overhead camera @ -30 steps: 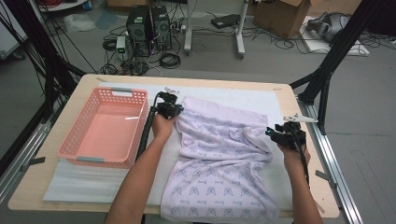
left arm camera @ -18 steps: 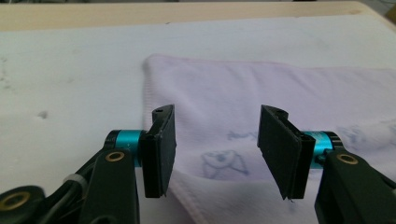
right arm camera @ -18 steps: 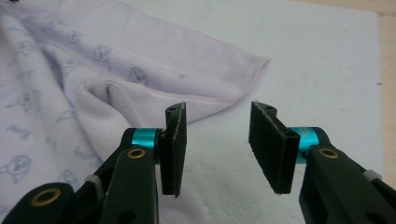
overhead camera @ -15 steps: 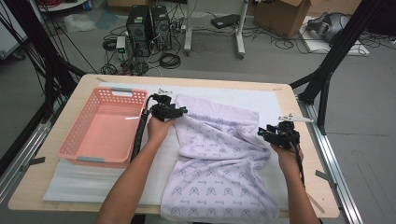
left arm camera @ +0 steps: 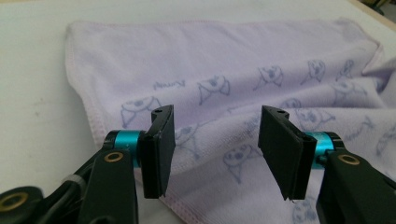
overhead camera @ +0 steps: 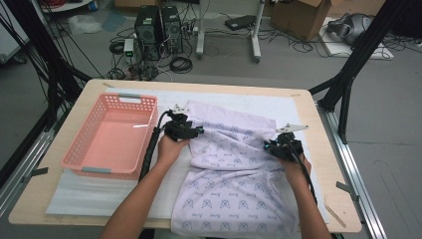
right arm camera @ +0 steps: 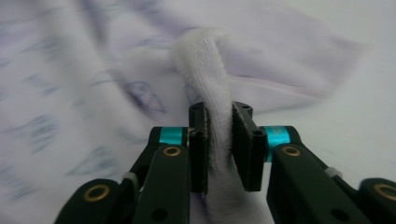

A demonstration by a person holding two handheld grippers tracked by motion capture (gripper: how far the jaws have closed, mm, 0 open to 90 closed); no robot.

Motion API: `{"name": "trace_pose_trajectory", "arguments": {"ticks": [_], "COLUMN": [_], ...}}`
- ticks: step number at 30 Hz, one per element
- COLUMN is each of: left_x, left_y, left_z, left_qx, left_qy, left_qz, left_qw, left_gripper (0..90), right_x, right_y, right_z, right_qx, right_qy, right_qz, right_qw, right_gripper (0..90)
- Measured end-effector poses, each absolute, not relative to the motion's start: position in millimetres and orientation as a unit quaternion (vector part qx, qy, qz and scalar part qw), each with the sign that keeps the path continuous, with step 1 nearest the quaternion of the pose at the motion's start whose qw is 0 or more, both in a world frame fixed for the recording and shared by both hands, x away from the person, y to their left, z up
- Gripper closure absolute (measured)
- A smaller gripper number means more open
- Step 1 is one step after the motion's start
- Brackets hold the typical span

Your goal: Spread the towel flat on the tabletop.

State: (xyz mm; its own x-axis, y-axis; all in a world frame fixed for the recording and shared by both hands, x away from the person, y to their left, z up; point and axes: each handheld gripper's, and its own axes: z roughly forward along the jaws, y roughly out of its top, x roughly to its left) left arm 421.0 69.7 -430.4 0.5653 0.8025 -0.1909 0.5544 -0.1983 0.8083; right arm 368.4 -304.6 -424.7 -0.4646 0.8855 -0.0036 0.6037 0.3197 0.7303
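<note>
A lilac towel (overhead camera: 234, 174) with small blue prints lies rumpled across the white mat and hangs over the table's near edge. My left gripper (overhead camera: 198, 132) hovers at the towel's far left part. In the left gripper view its jaws (left arm camera: 215, 144) stand apart and have just been closing a little. The towel (left arm camera: 224, 60) lies below the gap, unpinched. My right gripper (overhead camera: 269, 146) is at the towel's right side. In the right gripper view its jaws (right arm camera: 219, 144) have just been closing and are shut on a raised fold of towel (right arm camera: 205, 60).
A pink plastic basket (overhead camera: 114, 134) stands empty at the table's left, close to my left forearm. The white mat (overhead camera: 99, 191) covers most of the wooden table (overhead camera: 331, 164). Black frame legs and cables stand on the floor beyond the far edge.
The left gripper let go of the towel's far corner, opened and drew slightly nearer. The right gripper moved left and closed on a fold, dragging the towel's right side inward.
</note>
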Motion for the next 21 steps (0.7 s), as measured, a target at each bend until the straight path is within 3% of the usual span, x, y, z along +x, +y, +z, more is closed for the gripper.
{"name": "trace_pose_trajectory", "arguments": {"ticks": [2, 4, 7, 11, 14, 21], "left_x": [418, 414, 408, 400, 393, 383], "left_y": [69, 68, 66, 66, 67, 50], "left_z": [-431, -430, -431, -434, -437, -444], "left_qx": [0.769, 0.766, 0.773, 0.784, 0.783, 0.815], "left_qy": [0.442, 0.438, 0.432, 0.429, 0.427, 0.389], "left_qz": [0.13, 0.133, 0.128, 0.113, 0.105, 0.083], "left_qw": [0.444, 0.452, 0.446, 0.434, 0.44, 0.422], "left_gripper": [47.0, 47.0, 45.2, 43.4, 43.6, 45.5], "right_x": [371, 372, 369, 363, 359, 342], "right_y": [-317, -330, -347, -354, -358, -354], "right_z": [-426, -431, -436, -434, -428, -413], "right_qx": [0.518, 0.559, 0.585, 0.591, 0.574, 0.528], "right_qy": [0.761, 0.745, 0.725, 0.712, 0.706, 0.72], "right_qz": [0.316, 0.274, 0.274, 0.284, 0.345, 0.388], "right_qw": [0.229, 0.241, 0.238, 0.252, 0.23, 0.227], "right_gripper": [78.4, 69.9, 68.6, 62.8, 59.4, 55.2]}}
